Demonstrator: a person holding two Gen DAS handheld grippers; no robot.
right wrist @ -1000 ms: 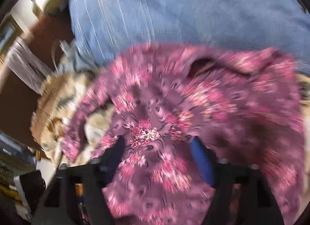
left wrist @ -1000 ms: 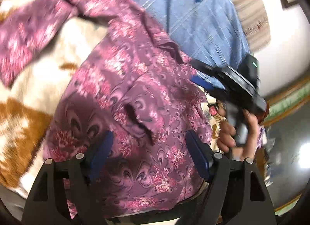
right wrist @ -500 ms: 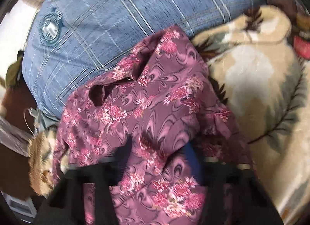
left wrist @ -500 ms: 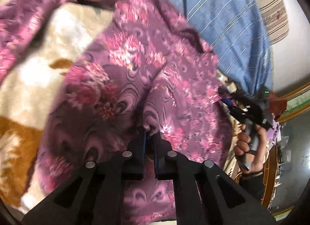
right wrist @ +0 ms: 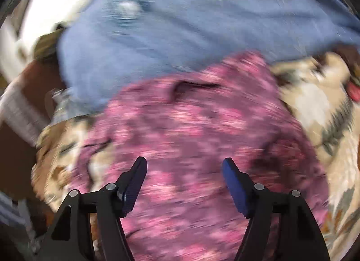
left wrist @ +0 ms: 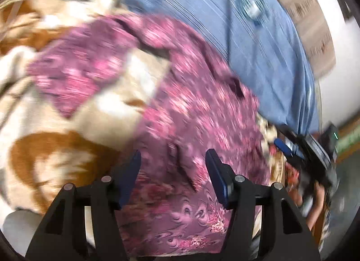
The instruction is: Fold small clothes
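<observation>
Two large cloths lie under everything: a cream blanket (left wrist: 67, 112) with orange-brown patches, and a blue striped sheet (left wrist: 258, 42) bearing a round emblem, lying beyond it.

Next in size we list the purple floral garment (left wrist: 198, 126), spread crumpled over the blanket with its far edge against the blue sheet. One sleeve runs off to the left in the left wrist view, with a triangle of blanket showing between sleeve and body. The print reads as pink blossoms on mauve swirls; a dark opening shows near the top edge in the right wrist view (right wrist: 193, 85).

We record the left gripper (left wrist: 172, 162) with fingers spread apart, poised over the garment's near portion and pinching nothing. The right gripper (right wrist: 184, 171) likewise stands wide, holding nothing, above the middle of the garment (right wrist: 191, 130); in the left wrist view it shows at the right edge (left wrist: 299, 146), carried by a hand (left wrist: 315, 195).

Both views are heavily motion-blurred, so we cannot tell whether the fingertips touch the fabric, and the garment's near hem is cut off behind the gripper bodies.
</observation>
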